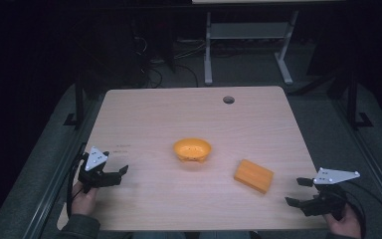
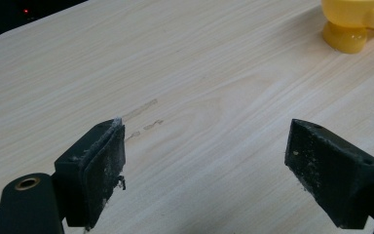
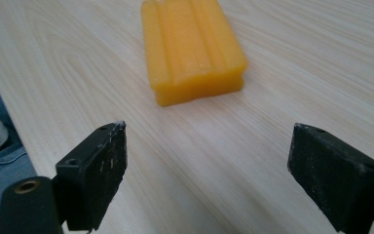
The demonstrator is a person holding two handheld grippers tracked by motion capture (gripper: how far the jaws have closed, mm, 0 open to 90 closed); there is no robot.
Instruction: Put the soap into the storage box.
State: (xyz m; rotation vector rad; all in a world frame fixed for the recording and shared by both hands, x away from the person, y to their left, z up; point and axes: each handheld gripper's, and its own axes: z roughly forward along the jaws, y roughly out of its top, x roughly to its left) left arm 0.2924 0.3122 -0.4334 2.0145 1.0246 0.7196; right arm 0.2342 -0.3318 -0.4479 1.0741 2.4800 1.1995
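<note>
My left gripper (image 1: 118,175) near left, jaws spread, empty. My right gripper (image 1: 297,191) near right, jaws spread, empty. Block (image 1: 253,175) just left of it; bowl (image 1: 192,149) mid-table (image 1: 154,114).

An orange rectangular block (image 1: 253,176) is lying flat on the pale wooden tabletop (image 1: 179,119), toward its near right part and turned at a slant to the edges. Its top face is showing shallow lengthwise ridges, and a groove is running along its short end. A yellow-orange bowl (image 1: 192,149) is sitting upright near the middle of the tabletop, on a short round foot, its opening facing up. The two are lying apart, the block nearer and to the right.
</note>
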